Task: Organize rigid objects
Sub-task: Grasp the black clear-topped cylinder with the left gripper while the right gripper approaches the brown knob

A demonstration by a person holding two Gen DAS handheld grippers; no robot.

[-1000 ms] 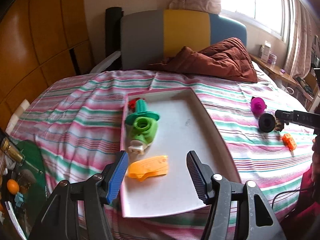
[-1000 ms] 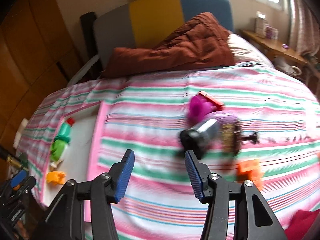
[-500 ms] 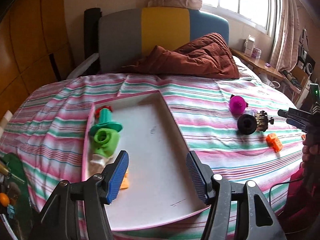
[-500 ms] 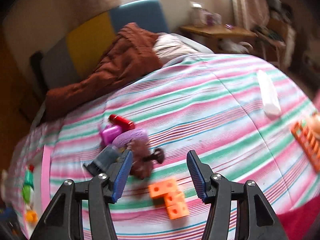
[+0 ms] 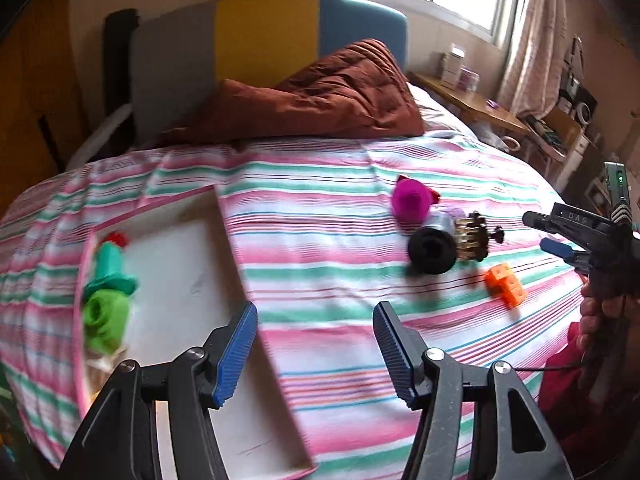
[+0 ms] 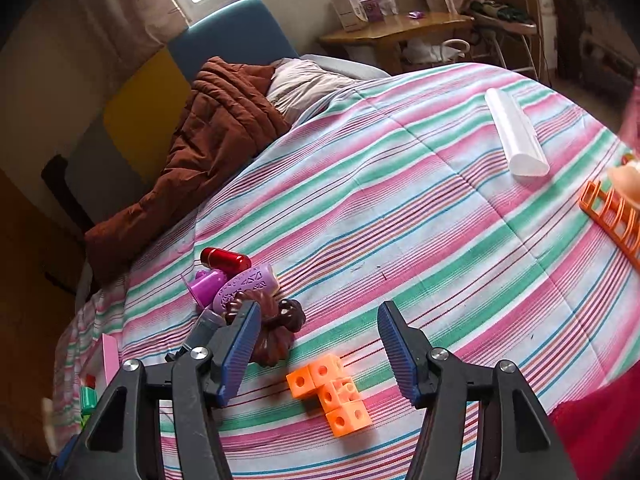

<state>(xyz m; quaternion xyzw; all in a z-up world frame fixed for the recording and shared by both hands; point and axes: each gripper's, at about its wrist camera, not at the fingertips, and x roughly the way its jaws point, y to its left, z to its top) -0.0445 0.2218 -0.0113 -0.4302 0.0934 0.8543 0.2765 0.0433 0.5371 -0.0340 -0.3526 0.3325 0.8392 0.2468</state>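
A white tray with a pink rim [image 5: 224, 248] lies on the striped bed at the left, with a green toy [image 5: 106, 300] in it. My left gripper [image 5: 314, 350] is open and empty above the tray's right edge. My right gripper [image 6: 318, 350] is open and empty just above an orange cube block [image 6: 332, 394], which also shows in the left wrist view [image 5: 506, 282]. Left of it lies a cluster: a red capsule [image 6: 224, 258], a purple piece [image 6: 244, 286], a brown gear-like toy [image 6: 276, 326] and a black cylinder [image 5: 432, 250]. A magenta toy [image 5: 412, 198] lies behind.
A white tube [image 6: 516, 136] and an orange rack [image 6: 612, 216] lie at the right of the bed. A brown quilt [image 5: 320, 100] is heaped by the headboard. A wooden bedside table [image 6: 396, 30] stands beyond the bed.
My left gripper has swung right, off the tray's middle toward the bed. My right gripper has turned right and come over the orange cube block.
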